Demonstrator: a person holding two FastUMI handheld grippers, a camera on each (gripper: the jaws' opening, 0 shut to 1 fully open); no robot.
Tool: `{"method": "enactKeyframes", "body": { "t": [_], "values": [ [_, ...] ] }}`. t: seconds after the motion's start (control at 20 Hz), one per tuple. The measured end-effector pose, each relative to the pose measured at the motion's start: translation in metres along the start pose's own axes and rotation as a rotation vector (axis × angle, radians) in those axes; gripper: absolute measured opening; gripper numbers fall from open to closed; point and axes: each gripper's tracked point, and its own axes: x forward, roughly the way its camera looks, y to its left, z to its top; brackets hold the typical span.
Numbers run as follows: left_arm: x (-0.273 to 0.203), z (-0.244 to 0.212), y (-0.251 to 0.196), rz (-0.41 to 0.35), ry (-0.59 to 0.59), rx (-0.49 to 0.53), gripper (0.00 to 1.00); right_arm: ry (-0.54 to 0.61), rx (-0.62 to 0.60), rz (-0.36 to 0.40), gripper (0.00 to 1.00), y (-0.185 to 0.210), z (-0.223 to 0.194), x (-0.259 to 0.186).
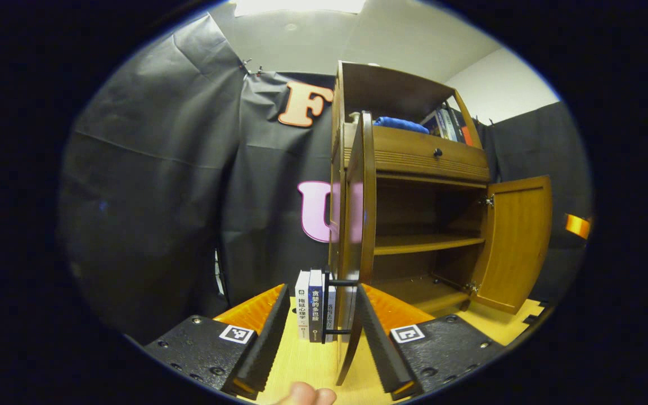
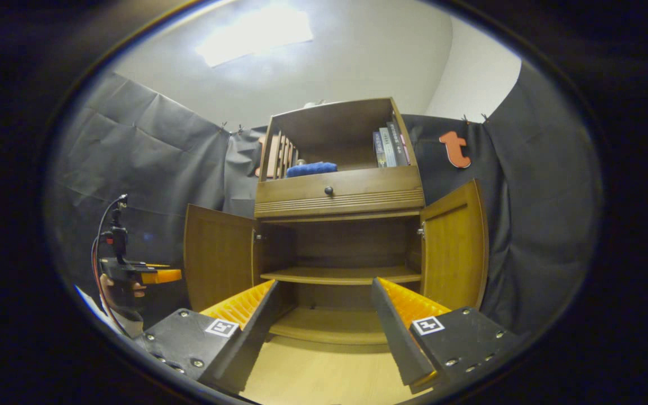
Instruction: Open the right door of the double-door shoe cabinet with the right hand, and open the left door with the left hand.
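The brown wooden double-door shoe cabinet stands on the pale wooden tabletop before black cloth walls, its left door and right door both swung out. Rigid hinged panels, probably light; grip the left door's dark bar handle. Left tongs and right tongs gape wide, empty.

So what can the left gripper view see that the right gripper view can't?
Left gripper view: a few books standing on the floor beside the cabinet, and the left door edge-on, its black handle between that hand-held gripper's open fingers.

Right gripper view: the left door's inner face, and the other hand-held gripper off to the side.

Both: the cabinet with both doors open, the blue cloth, the shelf books.
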Motion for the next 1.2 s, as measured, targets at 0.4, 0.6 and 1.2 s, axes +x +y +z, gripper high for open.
{"method": "enactKeyframes", "body": {
  "t": [0.4,0.6,1.2],
  "values": [
    [-0.013,0.042,-0.044,0.048,-0.067,0.015,0.89,-0.001,0.007,0.001,0.95,-0.018,0.005,-0.012],
    [-0.008,0.047,-0.077,0.018,-0.077,-0.019,0.9,0.012,0.005,0.002,0.95,-0.024,0.005,-0.011],
    [0.031,0.014,-0.171,-0.067,-0.023,0.018,0.9,0.067,-0.016,-0.035,0.97,-0.041,-0.024,0.029]
  ]
}}
